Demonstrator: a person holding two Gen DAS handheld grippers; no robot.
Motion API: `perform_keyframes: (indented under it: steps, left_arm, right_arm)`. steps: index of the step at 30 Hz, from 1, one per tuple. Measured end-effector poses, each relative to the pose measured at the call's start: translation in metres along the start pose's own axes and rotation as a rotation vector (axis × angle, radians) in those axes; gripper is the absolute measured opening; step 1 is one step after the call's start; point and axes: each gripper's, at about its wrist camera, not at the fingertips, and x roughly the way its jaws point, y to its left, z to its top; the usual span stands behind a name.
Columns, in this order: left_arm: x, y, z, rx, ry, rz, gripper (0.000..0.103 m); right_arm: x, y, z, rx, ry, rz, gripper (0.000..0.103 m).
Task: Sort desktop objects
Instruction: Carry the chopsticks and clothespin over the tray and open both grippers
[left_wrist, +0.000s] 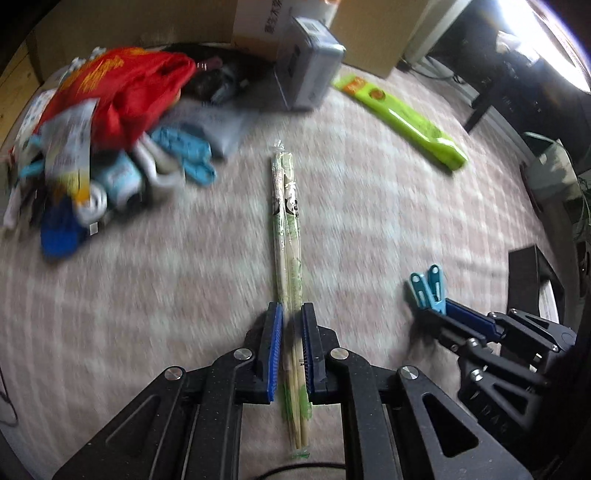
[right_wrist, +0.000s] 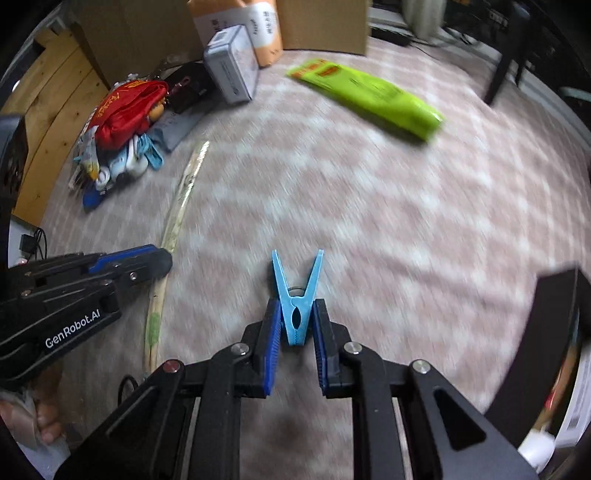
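Left wrist view: left gripper (left_wrist: 291, 317) clamped on wrapped chopsticks (left_wrist: 286, 221), which run straight ahead between its pads; clutter pile (left_wrist: 107, 147) ahead-left. Right wrist view: right gripper (right_wrist: 295, 314) clamped on a blue clothespin (right_wrist: 296, 295), its legs pointing forward; "GenRobot.AI" legible on the other tool's body. Step, judged: both items gripped, carry pending; next calls for a destination for each.

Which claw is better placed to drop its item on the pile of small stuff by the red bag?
Probably the left claw. It grips the wrapped chopsticks, and the pile lies on its side. The right claw, holding the blue clothespin, would have to cross over it.
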Motion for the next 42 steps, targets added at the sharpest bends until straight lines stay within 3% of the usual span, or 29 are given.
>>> perform_keyframes:
  steps: [3, 5, 9, 13, 27, 42]
  left_arm:
    - [-0.003, -0.007, -0.02, -0.015, 0.001, -0.006, 0.009]
    - [-0.006, -0.011, -0.03, -0.02, 0.001, -0.015, 0.0]
    - [-0.016, -0.028, -0.05, -0.001, -0.018, -0.013, 0.0]
    - [-0.026, -0.032, -0.066, 0.014, -0.035, 0.017, 0.0]
    - [-0.059, -0.069, -0.085, 0.029, -0.098, -0.002, 0.0]
    - [-0.079, -0.212, -0.107, 0.253, -0.094, -0.152, 0.0]
  right_arm:
    - [-0.019, -0.013, -0.018, 0.032, -0.024, 0.022, 0.017]
    - [-0.033, -0.023, -0.026, 0.046, -0.046, 0.029, 0.017]
    - [-0.067, -0.039, -0.068, 0.072, -0.086, 0.047, 0.017]
    - [-0.085, -0.055, -0.075, 0.106, -0.114, 0.07, 0.017]
    - [-0.157, -0.157, -0.162, 0.271, -0.207, 0.056, 0.017]
    - [-0.186, -0.258, -0.244, 0.461, -0.227, -0.019, 0.017]
